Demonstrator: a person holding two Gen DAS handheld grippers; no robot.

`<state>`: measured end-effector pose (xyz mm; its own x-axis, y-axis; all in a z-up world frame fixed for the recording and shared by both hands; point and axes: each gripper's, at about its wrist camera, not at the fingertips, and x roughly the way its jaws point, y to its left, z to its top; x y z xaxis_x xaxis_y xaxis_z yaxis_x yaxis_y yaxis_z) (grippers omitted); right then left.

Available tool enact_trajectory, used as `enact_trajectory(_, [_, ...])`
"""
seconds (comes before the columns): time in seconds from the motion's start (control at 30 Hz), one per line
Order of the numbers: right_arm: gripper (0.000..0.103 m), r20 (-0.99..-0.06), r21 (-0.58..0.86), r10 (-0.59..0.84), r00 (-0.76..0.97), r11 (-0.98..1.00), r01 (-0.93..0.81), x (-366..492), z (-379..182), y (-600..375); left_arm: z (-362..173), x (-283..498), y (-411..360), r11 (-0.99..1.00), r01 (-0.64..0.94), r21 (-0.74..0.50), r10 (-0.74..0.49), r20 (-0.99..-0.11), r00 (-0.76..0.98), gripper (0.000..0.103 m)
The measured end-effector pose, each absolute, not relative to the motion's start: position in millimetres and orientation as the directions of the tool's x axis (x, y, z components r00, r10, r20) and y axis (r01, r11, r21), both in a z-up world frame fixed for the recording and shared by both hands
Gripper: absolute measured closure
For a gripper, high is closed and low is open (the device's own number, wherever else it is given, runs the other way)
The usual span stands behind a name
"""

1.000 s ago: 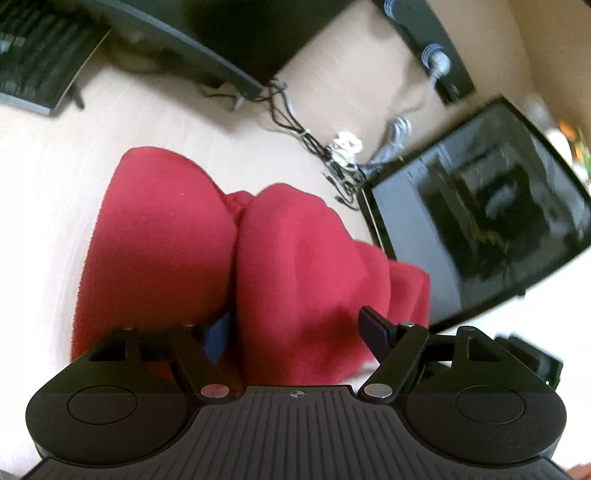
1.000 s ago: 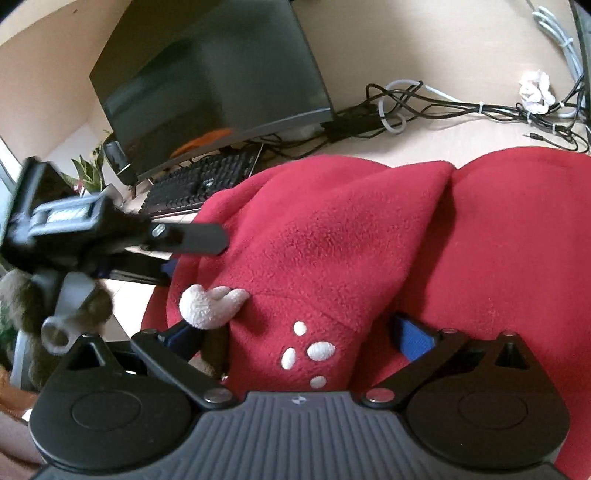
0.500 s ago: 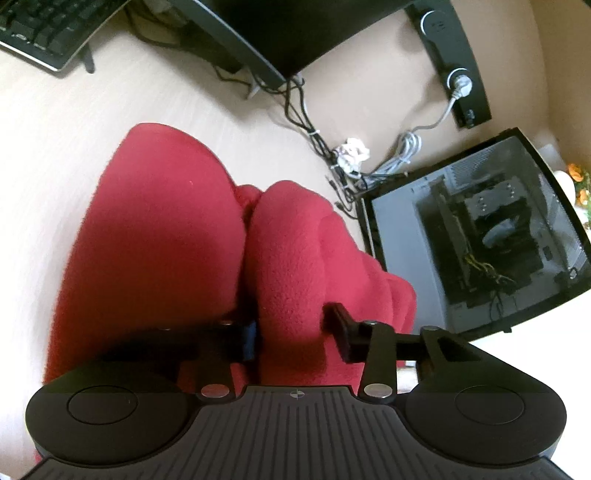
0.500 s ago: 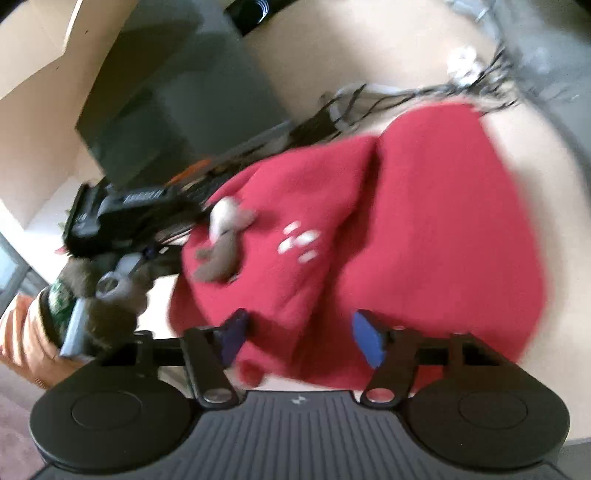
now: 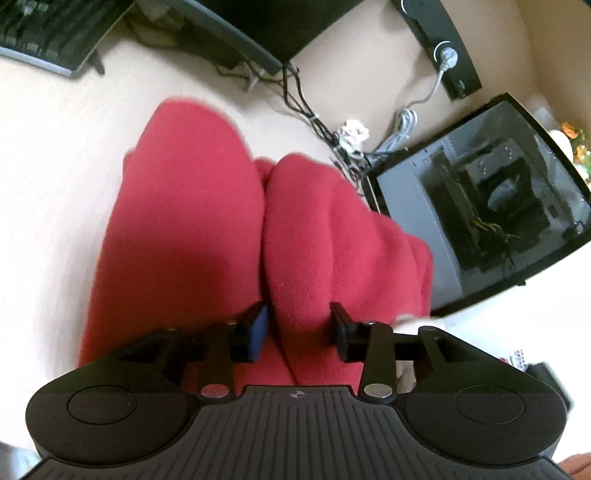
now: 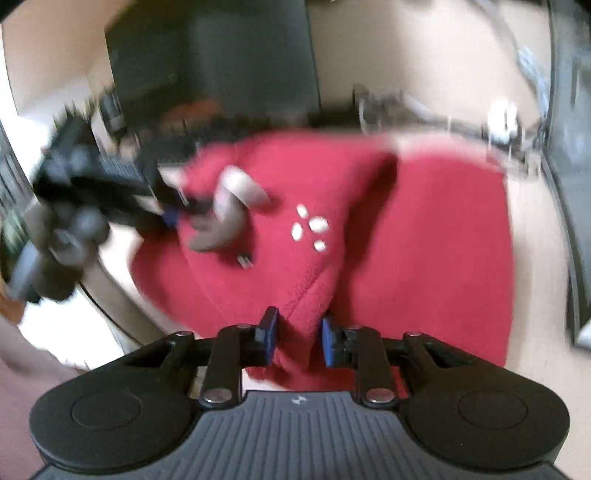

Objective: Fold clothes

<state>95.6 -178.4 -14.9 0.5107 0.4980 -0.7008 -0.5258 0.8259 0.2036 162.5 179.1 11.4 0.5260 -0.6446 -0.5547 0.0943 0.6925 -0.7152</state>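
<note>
A red fleece garment [image 5: 192,229] lies bunched on a pale desk, with a raised fold running up its middle. In the left wrist view my left gripper [image 5: 298,330] is shut on the near end of that fold. In the right wrist view the same garment [image 6: 424,251] shows white paw-print spots [image 6: 308,229] and a small plush ear. My right gripper [image 6: 295,339] is shut on a thick fold at the garment's near edge. The left gripper [image 6: 162,210] also appears there at the left, blurred, at the garment's far edge.
A glass-sided computer case [image 5: 491,206] stands right of the garment. A monitor [image 5: 236,33], a keyboard [image 5: 48,33] and tangled cables [image 5: 332,129] lie behind it. In the right wrist view a dark monitor [image 6: 214,62] stands behind, and the desk edge lies at lower left.
Both grippers have closed onto folds of the red garment. The right gripper swung and pulled back towards the garment's near edge; its view is blurred by motion.
</note>
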Motion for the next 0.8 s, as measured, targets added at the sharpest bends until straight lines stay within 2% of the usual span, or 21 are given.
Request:
enact_trajectory(0.13, [0.071, -0.678, 0.197, 0.495, 0.543, 0.834, -0.515, 91, -16, -182, 39, 157, 185, 0.729, 0.171, -0.662, -0.619, -0.533, 0.576, 0.058])
enact_trajectory(0.27, [0.065, -0.674, 0.157, 0.482, 0.56, 0.834, -0.529, 91, -19, -187, 69, 162, 184, 0.682, 0.277, -0.677, -0.658, -0.402, 0.636, 0.051])
enact_trajectory(0.37, [0.064, -0.666, 0.141, 0.479, 0.572, 0.834, -0.534, 89, -23, -176, 53, 184, 165, 0.596, 0.294, -0.747, -0.728, -0.348, 0.59, 0.049])
enact_trajectory(0.4, [0.063, -0.665, 0.14, 0.48, 0.572, 0.833, -0.536, 89, -22, -179, 41, 190, 158, 0.595, 0.279, -0.754, -0.733, -0.367, 0.572, 0.049])
enact_trajectory(0.43, [0.059, -0.665, 0.136, 0.479, 0.573, 0.832, -0.538, 86, -18, -181, 26, 198, 152, 0.617, 0.24, -0.75, -0.719, -0.412, 0.56, 0.05])
enact_trajectory(0.47, [0.049, -0.661, 0.125, 0.474, 0.582, 0.834, -0.538, 85, -13, -183, 10, 204, 150, 0.628, 0.201, -0.752, -0.705, -0.44, 0.557, 0.055])
enact_trajectory(0.53, [0.03, -0.639, 0.097, 0.463, 0.615, 0.841, -0.533, 81, 1, -188, -3, 210, 158, 0.584, 0.166, -0.795, -0.714, -0.405, 0.572, 0.057])
enact_trajectory(0.63, [0.028, -0.567, 0.072, 0.476, 0.672, 0.841, -0.536, 81, 29, -187, -7, 216, 165, 0.546, 0.147, -0.825, -0.729, -0.381, 0.569, 0.055])
enact_trajectory(0.73, [0.016, -0.464, 0.116, 0.564, 0.683, 0.803, -0.584, 91, 48, -173, -6, 218, 164, 0.554, 0.164, -0.816, -0.731, -0.383, 0.564, 0.053])
enact_trajectory(0.8, [0.013, -0.451, 0.154, 0.609, 0.652, 0.773, -0.615, 107, 42, -156, -6, 219, 164, 0.554, 0.172, -0.815, -0.733, -0.379, 0.565, 0.052])
